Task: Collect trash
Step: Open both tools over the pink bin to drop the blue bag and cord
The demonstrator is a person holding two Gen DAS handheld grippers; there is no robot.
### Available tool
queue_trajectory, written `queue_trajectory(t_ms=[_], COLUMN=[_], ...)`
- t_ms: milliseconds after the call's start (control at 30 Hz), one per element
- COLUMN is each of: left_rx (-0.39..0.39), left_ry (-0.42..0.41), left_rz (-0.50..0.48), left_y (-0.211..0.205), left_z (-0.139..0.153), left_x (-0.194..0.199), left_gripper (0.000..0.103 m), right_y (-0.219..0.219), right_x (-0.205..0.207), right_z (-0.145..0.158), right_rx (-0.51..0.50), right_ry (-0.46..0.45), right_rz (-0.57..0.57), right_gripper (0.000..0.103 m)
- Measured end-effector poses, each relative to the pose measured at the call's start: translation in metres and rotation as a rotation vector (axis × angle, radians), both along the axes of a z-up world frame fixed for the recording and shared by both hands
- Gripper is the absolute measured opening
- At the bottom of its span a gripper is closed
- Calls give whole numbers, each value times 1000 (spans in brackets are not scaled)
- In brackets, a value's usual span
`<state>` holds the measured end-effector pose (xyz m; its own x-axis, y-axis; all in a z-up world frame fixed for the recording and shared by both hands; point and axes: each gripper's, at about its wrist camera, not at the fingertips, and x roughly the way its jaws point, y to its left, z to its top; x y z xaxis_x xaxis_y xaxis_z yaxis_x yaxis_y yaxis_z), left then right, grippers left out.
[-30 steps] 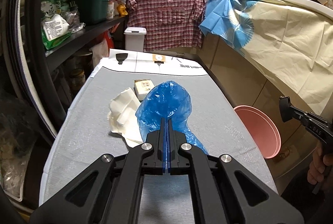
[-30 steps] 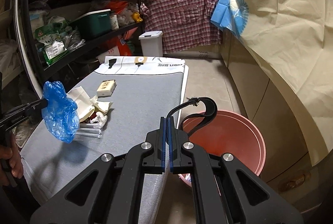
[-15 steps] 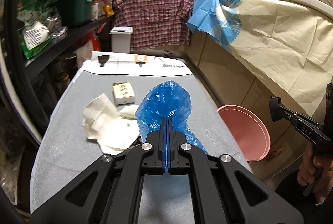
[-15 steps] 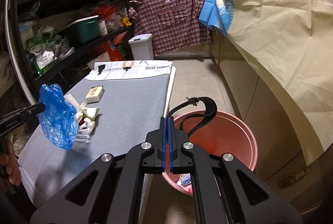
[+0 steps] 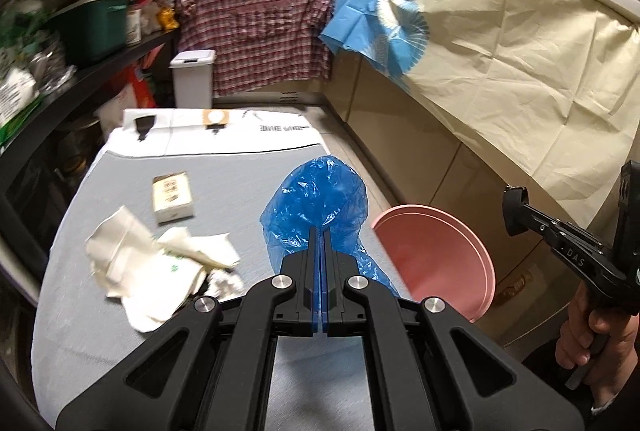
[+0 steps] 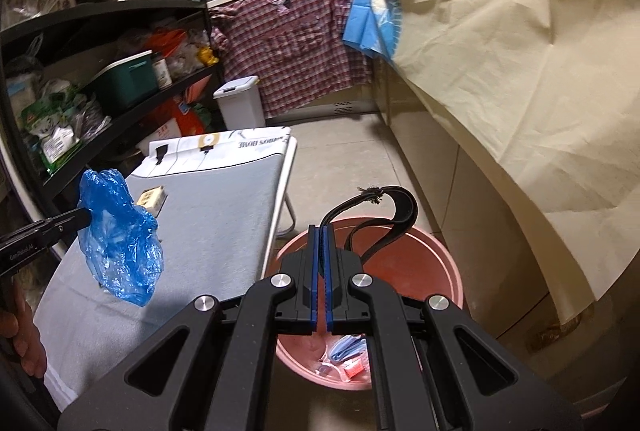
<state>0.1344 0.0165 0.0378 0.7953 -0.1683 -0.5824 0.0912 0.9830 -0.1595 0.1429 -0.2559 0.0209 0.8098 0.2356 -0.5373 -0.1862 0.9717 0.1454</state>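
**Trash in both grippers beside the pink bucket**

Blue plastic bag [image 5: 316,207] hangs crumpled from the left gripper [image 5: 321,231], whose jaws are clenched on it. In the right wrist view the same bag [image 6: 120,235] is seen from the side, in the air above the near right part of the tabletop [image 5: 240,171], not touching the grey cover.

The right gripper [image 6: 319,231] has its jaws pressed together on a black strap [image 6: 384,207]. The strap rises from the jaws, curls over in a loop and ends in a frayed tip. It hangs above the pink bucket [image 6: 444,263], which stands on the tiled floor just beside the right edge of the tabletop. At the bottom of the bucket lie some small pieces of trash, blue, red and clear; what they are I cannot tell.

On the tabletop other trash remains. Crumpled white paper [image 5: 160,263] lies at the left side, near the left gripper. A small cardboard box [image 5: 172,197] with a printed label lies flat just behind the paper.

In the left wrist view the right gripper [image 5: 516,211] appears at the right edge, held by a hand [image 5: 592,331], beyond the rim of the bucket [image 5: 436,255]. A white lidded bin [image 5: 192,79] stands on the floor behind the far end of the tabletop, before a checked shirt [image 5: 260,27] that hangs from the counter edge.
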Motion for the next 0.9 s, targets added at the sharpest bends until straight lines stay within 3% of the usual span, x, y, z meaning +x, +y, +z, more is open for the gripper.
queue_trajectory(t_ms=[533,900], left_rx=[18,46], left_ry=[-4,37], left_rz=[-135,-194], left_y=[-71,-106], left_z=[4,-20], left_x=[53,84], left_gripper=[0,0], right_y=[-26,-29], right_x=[21,40], right_z=[-15,-26], right_rx=[25,14], right_ry=[51,81], right_rz=[-63,-94], right_gripper=[3,3])
